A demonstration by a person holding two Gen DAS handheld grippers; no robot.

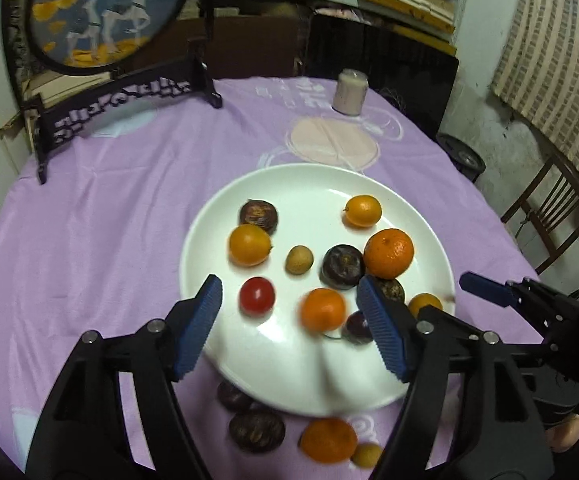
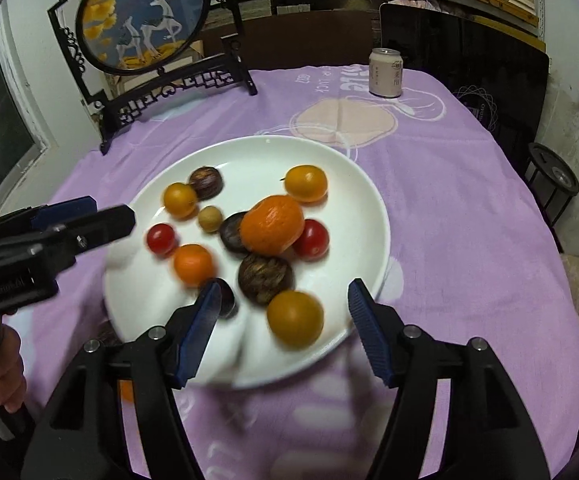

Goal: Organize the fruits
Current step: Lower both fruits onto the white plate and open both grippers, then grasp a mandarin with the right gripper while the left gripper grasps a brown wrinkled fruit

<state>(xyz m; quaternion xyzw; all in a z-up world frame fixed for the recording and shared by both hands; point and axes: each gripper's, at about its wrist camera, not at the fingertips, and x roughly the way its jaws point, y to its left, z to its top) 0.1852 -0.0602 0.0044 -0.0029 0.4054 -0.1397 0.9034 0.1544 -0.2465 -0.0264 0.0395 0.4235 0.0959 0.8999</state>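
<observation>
Most of the fruit already sits on the white plate (image 1: 429, 236), so the sorting looks well advanced, though not finished. Ahead of the left tool (image 1: 289, 320), whose fingers are spread wide with nothing held, lie a red tomato (image 1: 256, 296) and a small orange (image 1: 323, 309) between the pads, both on the plate. Further out are a big tangerine (image 1: 388, 253), two dark round fruits (image 1: 342, 267), a pale little longan (image 1: 299, 260) and two yellow-orange fruits (image 1: 249, 245).

Below this tool, closer than the plate's near rim, several pieces lie on the purple cloth (image 1: 89, 240) that covers the surface: two dark fruits (image 1: 256, 432), an orange one (image 1: 328, 440) and a small tan one (image 1: 366, 456). These I judge to be what is left to gather.

The right tool (image 2: 283, 308) is also wide open and empty, hovering over the near edge of the plate (image 2: 369, 208); a yellow fruit (image 2: 295, 318) lies just beyond and between its fingers, with a wrinkled dark fruit (image 2: 264, 278) past it. The nearest fruits are blurred, so their skins are hard to read; the tangerine (image 2: 271, 230) looks dimpled and firm, the tomatoes (image 2: 312, 239) smooth and glossy.
</observation>
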